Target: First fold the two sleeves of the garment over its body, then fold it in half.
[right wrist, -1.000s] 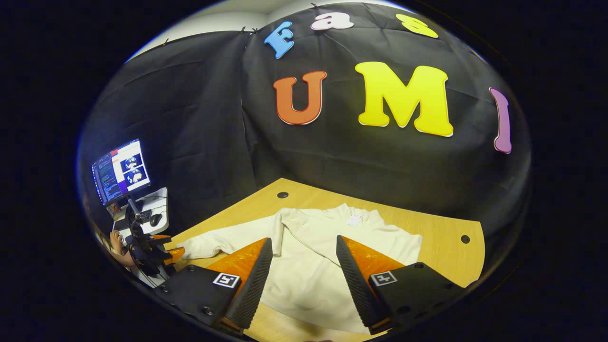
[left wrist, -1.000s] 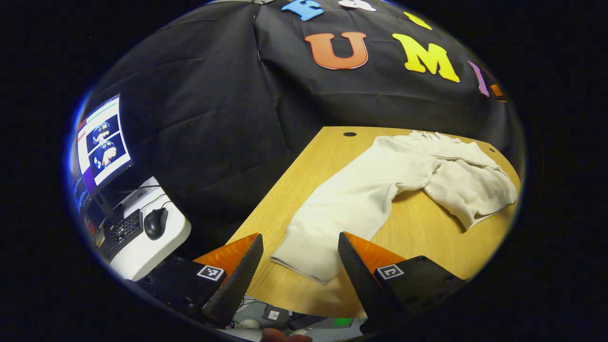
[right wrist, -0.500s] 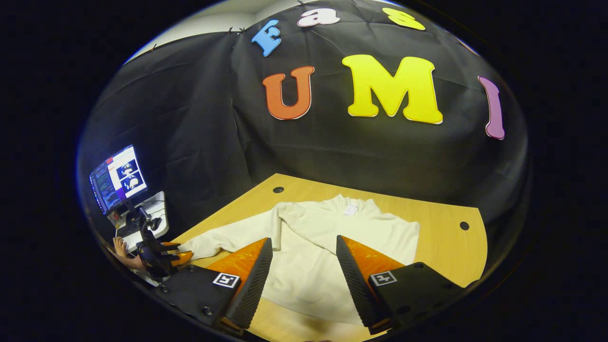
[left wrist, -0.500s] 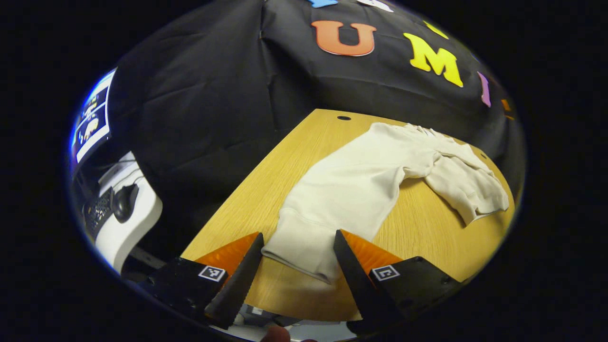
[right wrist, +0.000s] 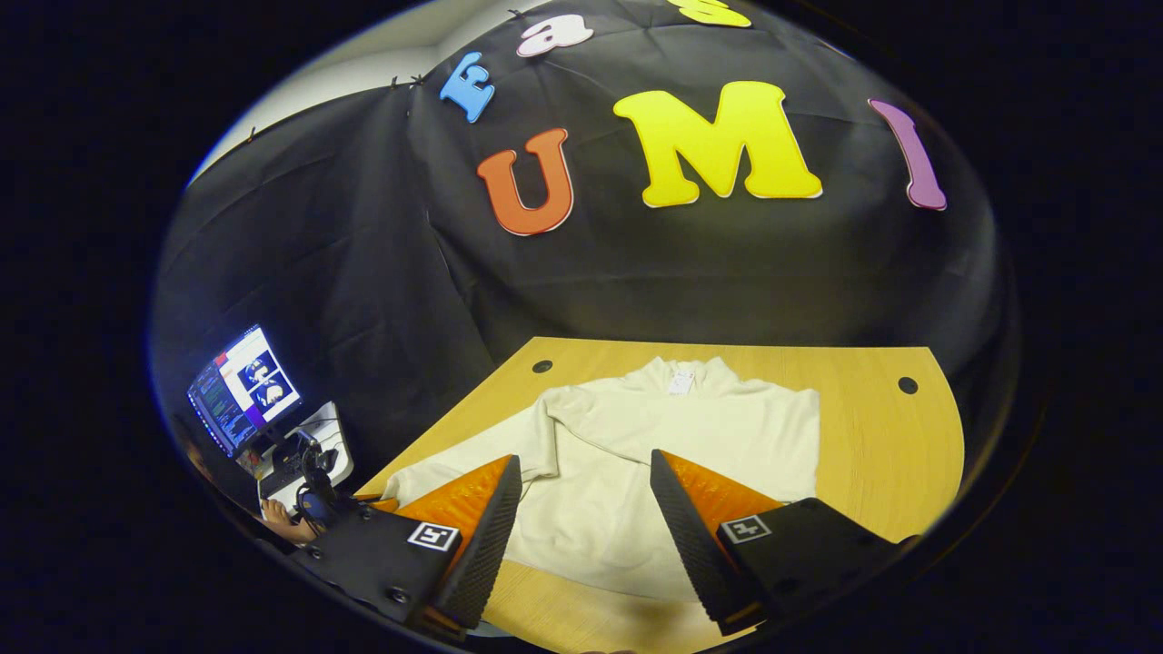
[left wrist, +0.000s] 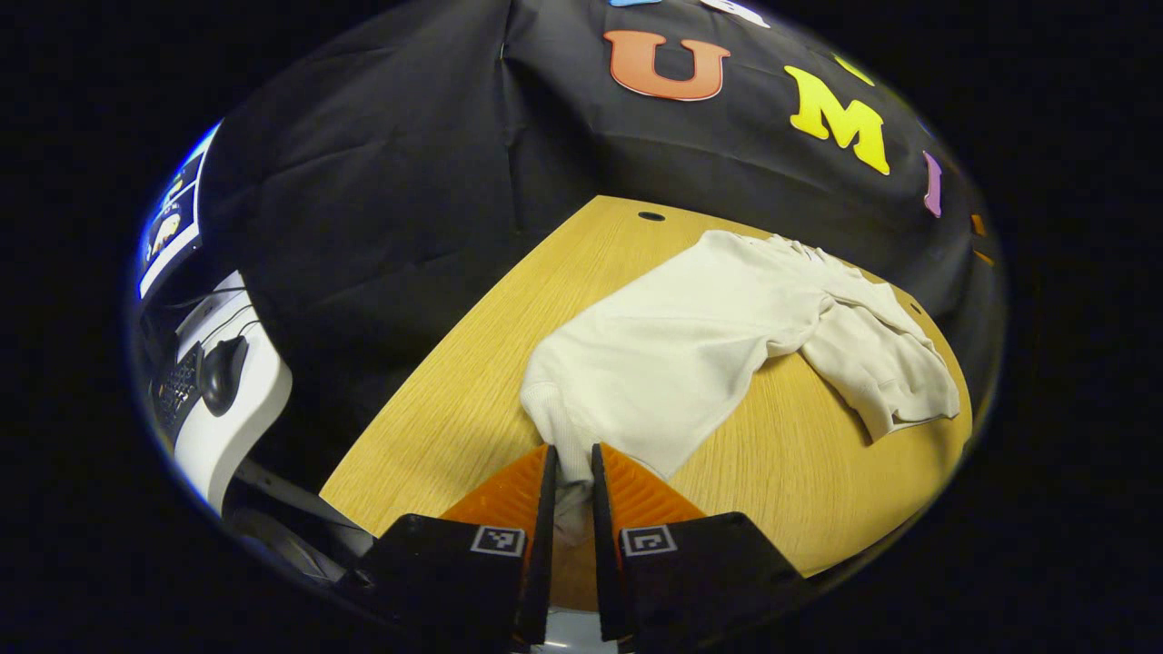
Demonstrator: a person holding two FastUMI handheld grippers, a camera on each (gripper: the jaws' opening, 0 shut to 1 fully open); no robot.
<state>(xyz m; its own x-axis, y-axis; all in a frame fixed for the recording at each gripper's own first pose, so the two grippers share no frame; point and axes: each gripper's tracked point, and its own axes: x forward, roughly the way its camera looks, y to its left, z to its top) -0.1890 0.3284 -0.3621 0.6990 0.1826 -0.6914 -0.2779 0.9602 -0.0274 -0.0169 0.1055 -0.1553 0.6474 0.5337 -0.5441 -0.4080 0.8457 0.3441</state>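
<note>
A small white neck label sits at the collar of the cream long-sleeved sweatshirt, upper centre of the right gripper view; its writing is too small to read. Each hand-held gripper carries small square black-and-white marker tags near its fingers. The sweatshirt is soft, thick knit with ribbed cuffs, lying flat on the light wooden desk, which has round dark cable holes near its far corners. In the left gripper view the sweatshirt stretches from lower centre toward the upper right, one sleeve drawn out toward the camera. The left hand-held gripper is pinched narrow on that sleeve's cuff at the bottom centre. The right hand-held gripper stands wide apart above the sweatshirt's lower body, gripping nothing.
</note>
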